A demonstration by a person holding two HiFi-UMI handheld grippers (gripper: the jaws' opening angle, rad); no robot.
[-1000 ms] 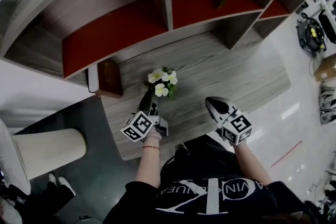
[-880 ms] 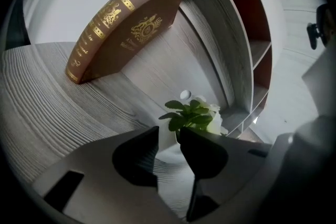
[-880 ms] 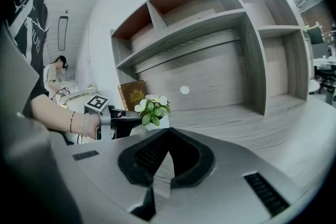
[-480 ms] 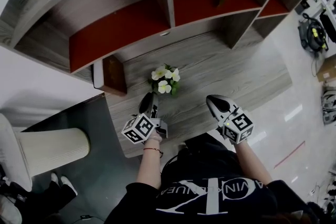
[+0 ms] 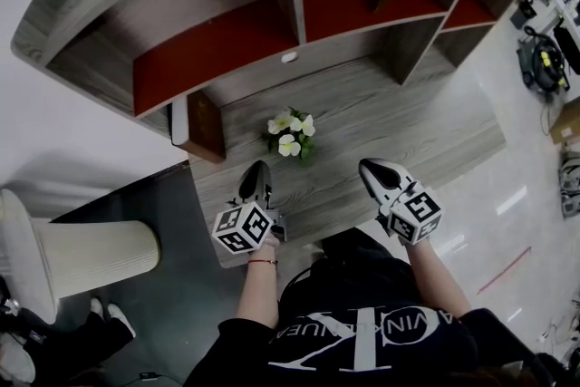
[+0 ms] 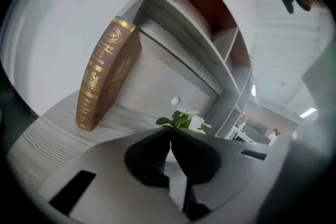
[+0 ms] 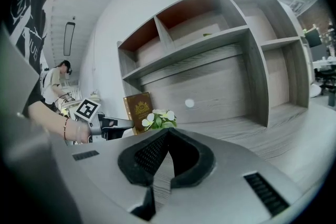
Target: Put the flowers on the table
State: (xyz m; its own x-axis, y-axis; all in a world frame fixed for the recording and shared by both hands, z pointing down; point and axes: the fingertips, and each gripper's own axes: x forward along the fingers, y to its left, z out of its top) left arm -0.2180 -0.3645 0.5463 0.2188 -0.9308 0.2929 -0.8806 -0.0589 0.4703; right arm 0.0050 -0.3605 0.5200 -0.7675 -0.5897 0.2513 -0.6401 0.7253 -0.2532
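The left gripper (image 5: pixel 257 172) has drawn back from the flowers (image 5: pixel 291 133), which stand free on the tabletop (image 5: pixel 390 109), so placement looks done; its jaws, like the right gripper's (image 5: pixel 373 169), are closed and empty.

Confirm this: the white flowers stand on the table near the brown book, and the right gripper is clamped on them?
Wrong on the grip. The right gripper view shows the right gripper shut on nothing, its jaws together, short of the white flowers. They do stand on the table near the brown book.
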